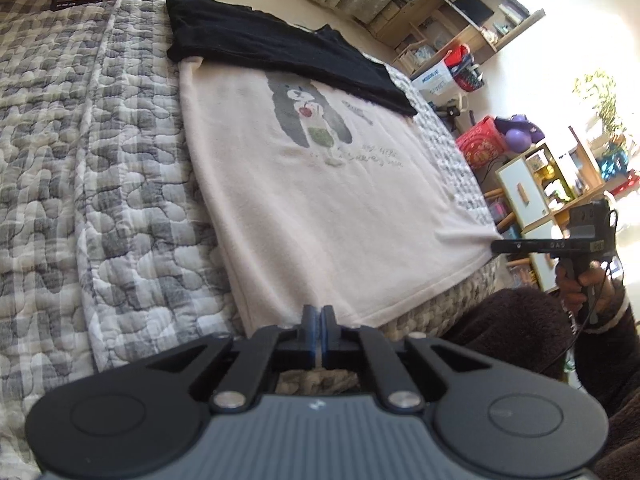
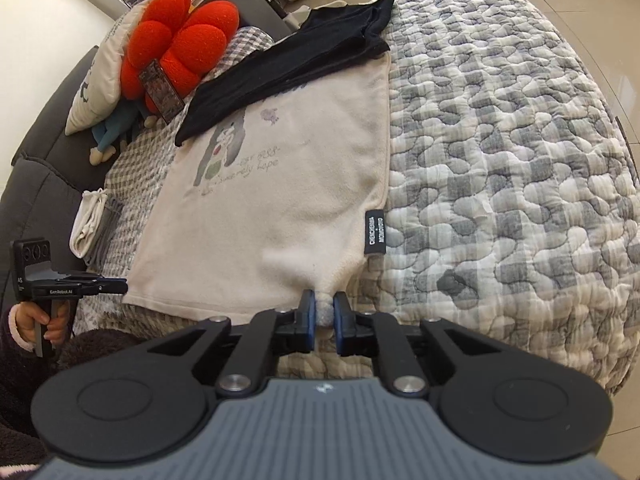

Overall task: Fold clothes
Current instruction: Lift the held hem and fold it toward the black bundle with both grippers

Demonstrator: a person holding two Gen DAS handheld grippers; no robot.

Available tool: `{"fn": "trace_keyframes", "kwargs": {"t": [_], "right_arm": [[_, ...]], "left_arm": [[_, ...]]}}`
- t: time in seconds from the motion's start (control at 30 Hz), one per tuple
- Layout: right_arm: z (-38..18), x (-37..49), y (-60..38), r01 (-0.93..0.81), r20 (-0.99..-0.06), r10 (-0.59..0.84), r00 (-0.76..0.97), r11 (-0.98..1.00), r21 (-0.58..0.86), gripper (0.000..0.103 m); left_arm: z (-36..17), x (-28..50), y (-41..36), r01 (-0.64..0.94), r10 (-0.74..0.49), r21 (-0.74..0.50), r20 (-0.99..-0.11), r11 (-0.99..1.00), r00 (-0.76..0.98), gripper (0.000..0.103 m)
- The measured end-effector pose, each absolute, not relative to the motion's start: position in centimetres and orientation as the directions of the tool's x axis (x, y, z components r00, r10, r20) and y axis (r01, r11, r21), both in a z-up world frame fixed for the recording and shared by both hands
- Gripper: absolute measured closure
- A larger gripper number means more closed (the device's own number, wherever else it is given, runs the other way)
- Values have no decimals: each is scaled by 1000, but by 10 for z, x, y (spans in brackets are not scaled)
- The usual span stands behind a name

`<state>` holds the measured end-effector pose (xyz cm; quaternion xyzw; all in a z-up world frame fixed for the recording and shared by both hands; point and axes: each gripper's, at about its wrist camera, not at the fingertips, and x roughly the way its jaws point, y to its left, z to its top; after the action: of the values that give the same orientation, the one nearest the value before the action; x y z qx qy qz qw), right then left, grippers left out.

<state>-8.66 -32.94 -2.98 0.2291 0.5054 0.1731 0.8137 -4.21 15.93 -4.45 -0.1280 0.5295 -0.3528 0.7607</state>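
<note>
A cream shirt (image 1: 320, 200) with a grey bear print lies flat on the quilted bed (image 1: 100, 160). A black garment (image 1: 280, 48) is laid across its far end. My left gripper (image 1: 321, 314) is shut at the shirt's near hem, with a pale sliver of cloth between the pads. In the right wrist view, the left gripper (image 2: 126, 286) sits at the near left corner of the shirt (image 2: 288, 200). My right gripper (image 2: 324, 308) is shut on a bunched tuft of the hem, next to a black label (image 2: 374, 232). From the left wrist view, the right gripper (image 1: 494, 246) is at the other corner.
A red flower cushion (image 2: 180, 40), a white pillow (image 2: 100, 80) and a soft toy lie at the head of the bed. Wooden shelves and boxes (image 1: 540, 188) stand beyond the bed's side. Grey-checked quilt (image 2: 500, 160) extends to the right of the shirt.
</note>
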Motion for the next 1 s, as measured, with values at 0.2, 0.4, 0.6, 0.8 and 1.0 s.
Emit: {"fn": "trace_keyframes", "kwargs": {"t": [0.2, 0.4, 0.6, 0.8, 1.0], "right_arm": [[-18, -70, -337, -33, -692, 525, 495, 807, 589, 91], [-18, -45, -342, -12, -676, 516, 526, 799, 601, 91], [-27, -23, -345, 14, -679, 514, 523, 792, 610, 91], [-20, -36, -344, -13, -684, 516, 515, 803, 596, 91], [-14, -64, -347, -30, -697, 512, 502, 816, 577, 91]], "left_arm": [[-40, -32, 178, 314, -733, -663, -618, 680, 283, 101], [-43, -8, 184, 227, -737, -711, -578, 665, 350, 102], [-54, 18, 179, 185, -722, -710, -600, 679, 346, 101], [-46, 6, 172, 267, -723, -672, -624, 690, 297, 101], [-43, -21, 173, 337, -724, -646, -655, 685, 215, 101]]}}
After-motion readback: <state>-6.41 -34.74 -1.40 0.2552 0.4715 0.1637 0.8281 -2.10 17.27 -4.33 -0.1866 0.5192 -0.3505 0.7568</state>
